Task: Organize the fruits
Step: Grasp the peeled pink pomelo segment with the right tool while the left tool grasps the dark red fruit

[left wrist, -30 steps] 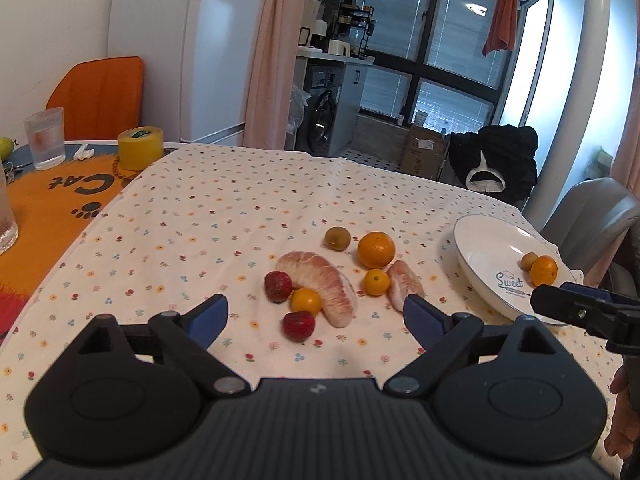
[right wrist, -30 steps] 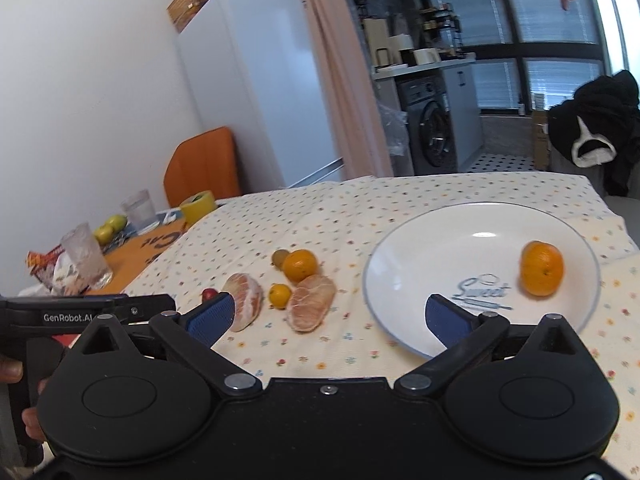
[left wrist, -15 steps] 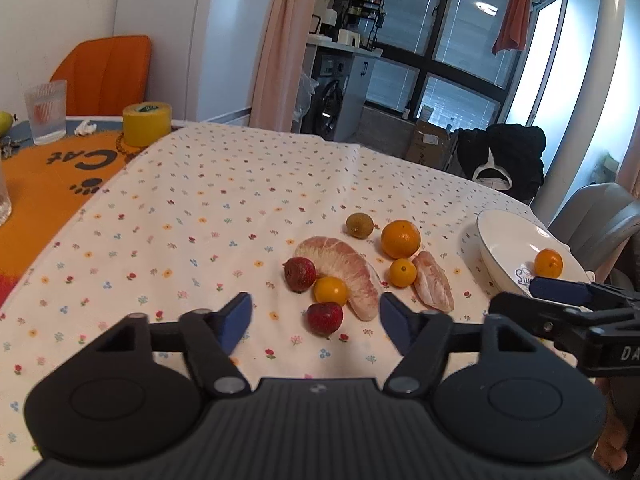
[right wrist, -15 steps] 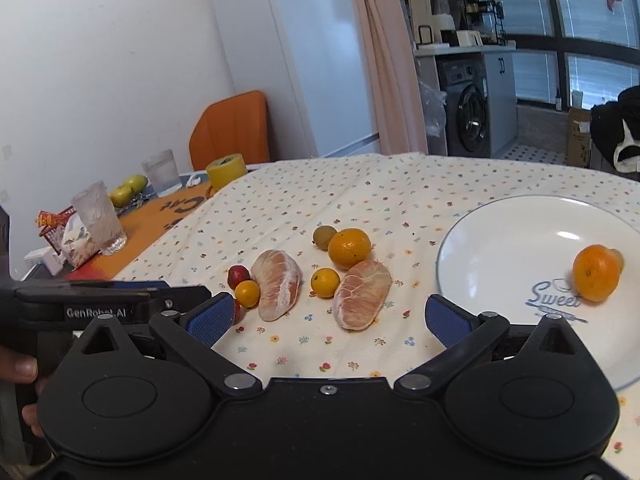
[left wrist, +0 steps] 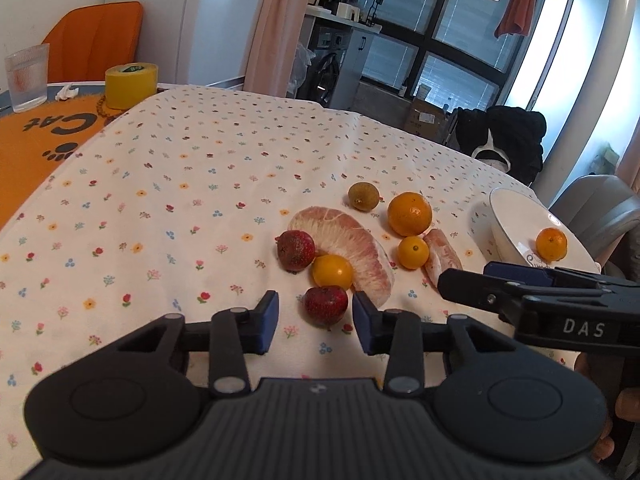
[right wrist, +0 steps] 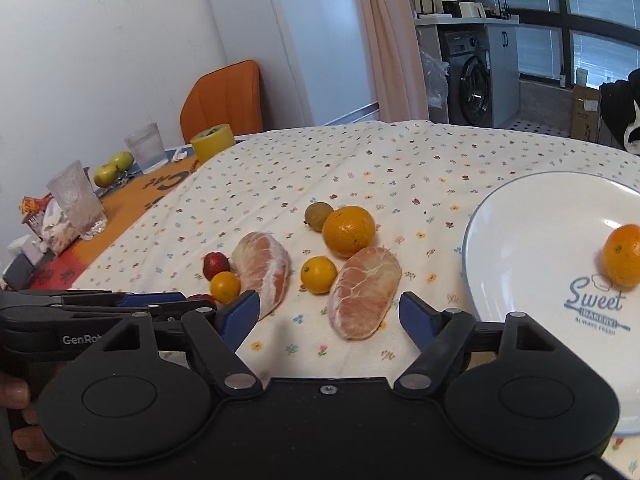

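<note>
Strawberry straight ahead of left gripper [left wrist: 315, 317]
Jaws part-open and empty, the near red strawberry [left wrist: 325, 305] sits between its fingertips; right gripper [right wrist: 328, 316] gapes empty.

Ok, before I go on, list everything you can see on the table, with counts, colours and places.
Strawberries: two, red, nearest the left gripper.
Kumquats: two, yellow-orange, beside the pomelo.
Pomelo segments: two, pink, mid-cloth.
Oranges: two, one on the cloth, one on the plate.
Longan: one, brown-green, behind.
Plate: one, white, right.
Tape roll: one, yellow, far left.
Glasses: two, clear, far left.
Green apples: two, far left.
Left gripper: open.
Right gripper: open.
</note>
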A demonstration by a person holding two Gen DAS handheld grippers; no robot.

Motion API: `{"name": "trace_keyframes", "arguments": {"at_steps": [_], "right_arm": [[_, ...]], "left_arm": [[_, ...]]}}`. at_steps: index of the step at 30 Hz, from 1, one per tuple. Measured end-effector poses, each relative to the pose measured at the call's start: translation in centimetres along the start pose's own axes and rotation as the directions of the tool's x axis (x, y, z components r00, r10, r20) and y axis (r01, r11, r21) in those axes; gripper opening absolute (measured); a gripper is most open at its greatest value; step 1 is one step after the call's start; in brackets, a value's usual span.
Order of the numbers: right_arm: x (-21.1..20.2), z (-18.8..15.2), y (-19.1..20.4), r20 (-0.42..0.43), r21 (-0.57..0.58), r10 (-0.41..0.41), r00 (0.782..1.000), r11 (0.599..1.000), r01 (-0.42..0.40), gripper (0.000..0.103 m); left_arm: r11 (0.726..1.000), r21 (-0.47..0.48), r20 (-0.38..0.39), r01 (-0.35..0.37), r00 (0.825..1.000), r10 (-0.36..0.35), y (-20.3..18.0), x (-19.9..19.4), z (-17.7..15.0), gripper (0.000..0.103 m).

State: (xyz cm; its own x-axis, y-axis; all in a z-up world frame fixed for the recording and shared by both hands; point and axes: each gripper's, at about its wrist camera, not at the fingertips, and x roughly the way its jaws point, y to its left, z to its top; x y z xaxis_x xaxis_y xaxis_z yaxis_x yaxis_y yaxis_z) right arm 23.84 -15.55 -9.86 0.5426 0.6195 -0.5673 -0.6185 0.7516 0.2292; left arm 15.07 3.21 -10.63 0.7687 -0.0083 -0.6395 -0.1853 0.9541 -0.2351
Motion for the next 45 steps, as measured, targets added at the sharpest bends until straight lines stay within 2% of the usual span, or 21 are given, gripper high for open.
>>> {"name": "trace_keyframes", "arguments": {"at_steps": [2,4,7,11,14,18,32,34,36,45], "right_arm": [[0.2,0.2,-0.1,0.002,0.002,0.003,1.0,1.0,-0.003,0.074],[0.4,0.4,-0.1,0.003,0.002,0.007,1.0,1.0,-0.007,0.072],[0.8,0.7,-0.1,0.002,-0.009,0.002,1.0,1.0,-0.002,0.07],[1.3,0.8,0.2,-0.002,-0.036,-0.03,1.0,0.999,0.03,0.065],[1.4,0.7,0.4,-0.007,-0.056,-0.065,0.998,0.996,0.064,0.058],[1.3,0.6,0.8,-0.02,-0.078,-0.095,0.995,0.993,0.094,0.04],[3.0,0.4,2.4,-0.058,-0.117,-0.215,0.975,0.971,0.207,0.043],[3.1,0.3,2.4,-0.052,-0.119,-0.217,0.975,0.97,0.209,0.042],[3.0,0.3,2.3,-0.046,-0.124,-0.216,0.975,0.97,0.209,0.036],[1.5,-0.4,2.5,-0.079,-0.132,-0.155,0.985,0.981,0.144,0.035]], "left_arm": [[1.0,0.007,0.0,0.001,1.0,-0.001,-0.1,0.2,0.1,0.038],[1.0,0.008,-0.003,0.005,1.0,-0.005,-0.1,0.5,0.3,0.029],[1.0,0.015,-0.009,0.014,1.0,-0.014,-0.3,0.7,0.4,0.023],[1.0,0.023,-0.008,0.013,1.0,-0.013,-0.5,0.7,0.3,0.023],[1.0,0.016,-0.006,0.007,1.0,-0.007,-0.4,0.6,0.4,0.023],[1.0,0.009,-0.003,0.006,1.0,-0.006,-0.2,0.3,0.3,0.023],[1.0,-0.022,0.023,-0.001,1.0,0.001,1.0,-1.1,-0.1,0.023],[1.0,-0.027,0.024,-0.001,1.0,0.001,1.3,-1.2,-0.1,0.023],[1.0,-0.031,0.024,-0.001,1.0,0.001,1.4,-1.2,-0.2,0.023],[0.999,-0.044,0.031,0.0,1.0,0.001,1.8,-1.5,-0.5,0.023]]}}
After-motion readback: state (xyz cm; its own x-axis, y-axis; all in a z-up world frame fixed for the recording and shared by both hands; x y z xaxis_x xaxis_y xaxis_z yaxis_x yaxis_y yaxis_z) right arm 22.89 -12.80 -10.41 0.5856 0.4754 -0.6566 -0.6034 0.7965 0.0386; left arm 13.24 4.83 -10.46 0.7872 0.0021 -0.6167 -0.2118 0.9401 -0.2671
